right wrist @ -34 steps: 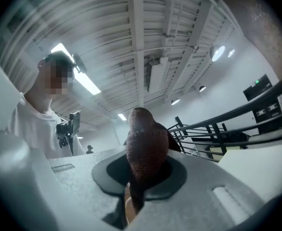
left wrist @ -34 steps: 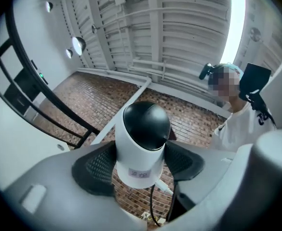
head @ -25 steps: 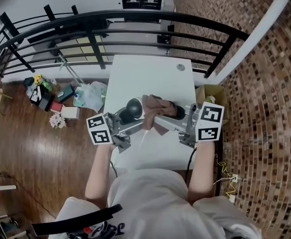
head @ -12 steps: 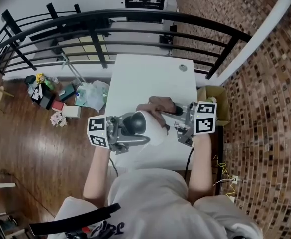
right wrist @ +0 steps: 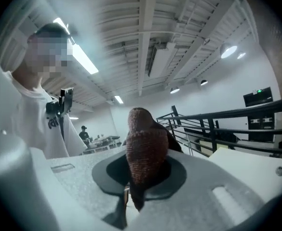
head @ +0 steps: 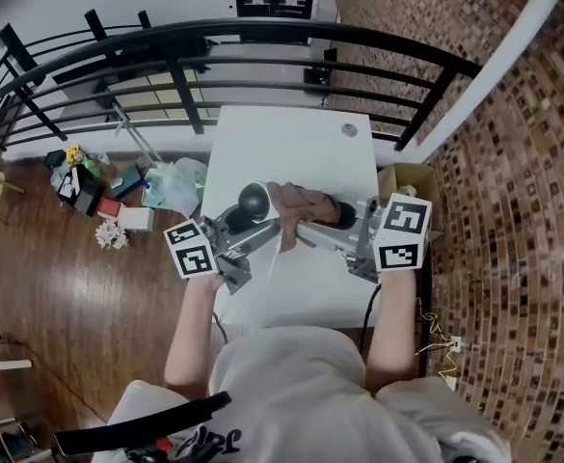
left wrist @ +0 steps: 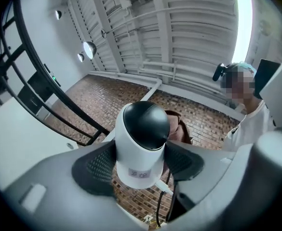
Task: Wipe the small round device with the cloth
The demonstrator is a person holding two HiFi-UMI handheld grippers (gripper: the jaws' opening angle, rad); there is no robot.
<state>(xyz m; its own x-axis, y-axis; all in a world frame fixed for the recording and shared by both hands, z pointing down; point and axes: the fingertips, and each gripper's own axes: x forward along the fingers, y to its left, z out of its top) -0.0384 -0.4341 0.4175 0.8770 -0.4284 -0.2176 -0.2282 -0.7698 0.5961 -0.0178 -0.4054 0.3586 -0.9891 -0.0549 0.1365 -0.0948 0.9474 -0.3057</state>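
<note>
Held mid-frame above the white table (head: 291,143), the small round device (head: 254,202) sits pinched between the wide-set jaws of the left gripper (head: 255,222), and a hard rub from the cloth (head: 299,202) clamped in the right gripper (head: 293,226) could twist it loose.

In my left gripper (left wrist: 141,163), the device (left wrist: 141,129) is smooth plastic, with a glossy white body and a glossy black dome. The pads (left wrist: 98,166) pressing it are black, matt and dimpled, like rubber. My right gripper (right wrist: 140,174) pinches the cloth (right wrist: 145,150), which is brown, matt and rough with a knitted weave. Both grippers' shells look like grainy matt plastic. Below them, the table (head: 291,143) is smooth, matt white.
</note>
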